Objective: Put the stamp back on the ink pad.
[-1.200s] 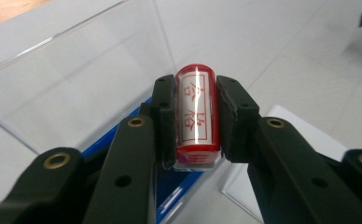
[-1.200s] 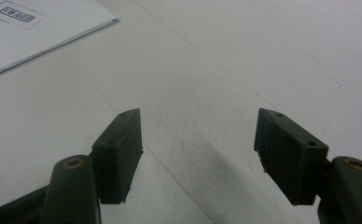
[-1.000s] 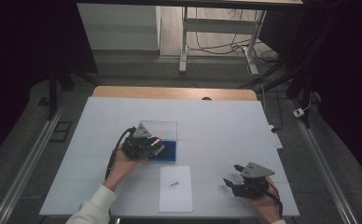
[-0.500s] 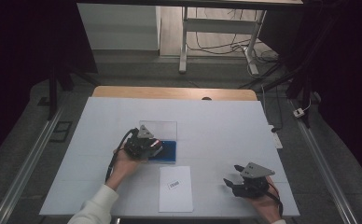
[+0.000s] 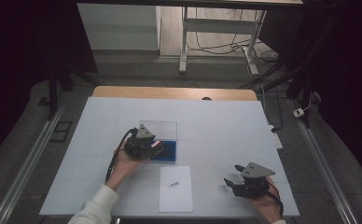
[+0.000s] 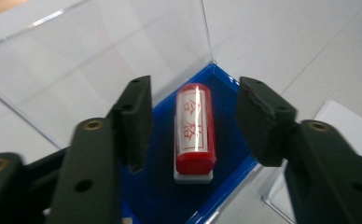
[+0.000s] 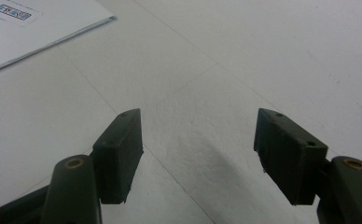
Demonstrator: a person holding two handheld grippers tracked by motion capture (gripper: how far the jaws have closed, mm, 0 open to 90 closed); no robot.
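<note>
table: white-covered top (image 5: pixel 216 121), wood strip along far edge; wide bare space on far half and right side
room: dark, grey floor, metal rails either side of the table, a frame leg and cables beyond the far edge
paper sheet: white sheet (image 5: pixel 175 189) with small printed label, lay flat near front edge, between the two hands, apart from both
case: clear-lidded box with blue base (image 6: pixel 226 93), lid stood open toward far side; sat just left of table centre, just beyond the sheet
stamp: red cylindrical stamp (image 6: pixel 195 128) with red characters on a white label, lay on its side in the blue base on a white rest
left gripper: (image 6: pixel 193 116) released, jaws spread either side of the stamp, not touching it; hovered over the case
right gripper: (image 7: pixel 198 126) released, jaws wide apart over bare table near front right corner, holding nothing
</note>
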